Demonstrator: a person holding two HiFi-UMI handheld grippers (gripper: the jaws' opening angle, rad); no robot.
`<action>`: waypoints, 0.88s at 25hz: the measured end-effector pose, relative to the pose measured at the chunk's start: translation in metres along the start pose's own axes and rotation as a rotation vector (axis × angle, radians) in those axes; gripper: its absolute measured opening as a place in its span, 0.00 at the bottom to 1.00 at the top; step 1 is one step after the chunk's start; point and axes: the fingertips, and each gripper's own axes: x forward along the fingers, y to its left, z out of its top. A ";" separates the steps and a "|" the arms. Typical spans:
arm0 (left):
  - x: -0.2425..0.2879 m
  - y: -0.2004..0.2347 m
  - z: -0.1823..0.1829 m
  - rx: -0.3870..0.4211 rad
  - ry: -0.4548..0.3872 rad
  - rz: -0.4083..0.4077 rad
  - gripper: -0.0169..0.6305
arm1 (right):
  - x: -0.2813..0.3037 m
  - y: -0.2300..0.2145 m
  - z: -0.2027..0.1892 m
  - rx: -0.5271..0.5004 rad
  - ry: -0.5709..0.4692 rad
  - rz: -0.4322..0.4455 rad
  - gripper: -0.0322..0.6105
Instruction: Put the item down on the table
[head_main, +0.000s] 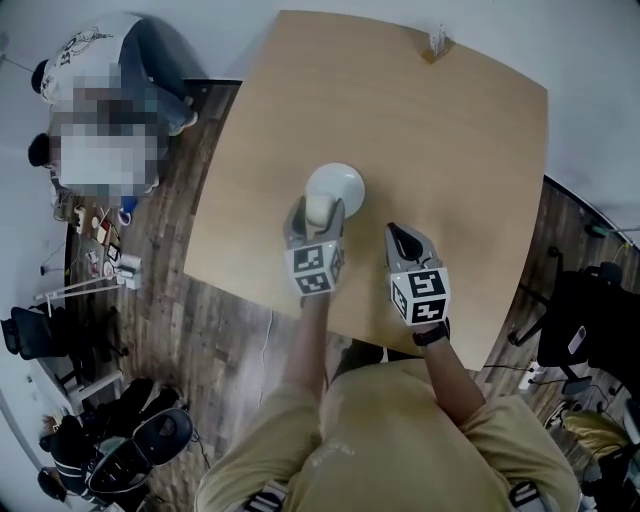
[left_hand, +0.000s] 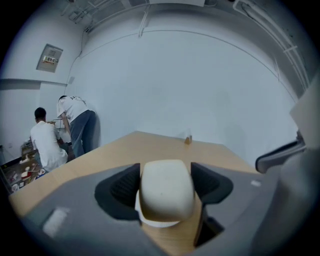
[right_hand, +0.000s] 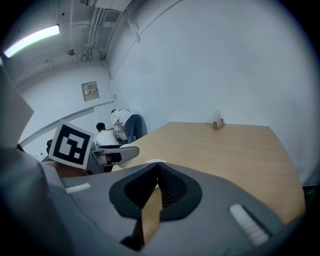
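Observation:
A cream-white rounded item (head_main: 335, 188) is over the middle of the light wooden table (head_main: 450, 150). My left gripper (head_main: 318, 208) is shut on it. In the left gripper view the cream body (left_hand: 166, 192) fills the gap between the dark pads (left_hand: 122, 187), with a white rim showing under it. I cannot tell whether the item touches the tabletop. My right gripper (head_main: 398, 233) hovers just right of it, near the table's front edge. Its jaws are shut with nothing between them (right_hand: 158, 170).
A small holder (head_main: 437, 42) stands at the table's far edge, also visible as a small holder (right_hand: 218, 122). Two people (head_main: 100, 100) are busy on the floor at the far left. Dark chairs (head_main: 140, 440) stand on the wooden floor, left and right.

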 end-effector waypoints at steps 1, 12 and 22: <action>0.010 0.004 -0.006 0.001 0.010 0.008 0.51 | 0.004 -0.003 -0.004 0.006 0.011 -0.002 0.06; 0.093 0.007 -0.063 0.047 0.114 0.022 0.51 | 0.029 -0.042 -0.035 0.038 0.081 -0.016 0.06; 0.119 0.000 -0.086 0.141 0.224 0.047 0.52 | 0.037 -0.055 -0.041 0.069 0.092 -0.011 0.06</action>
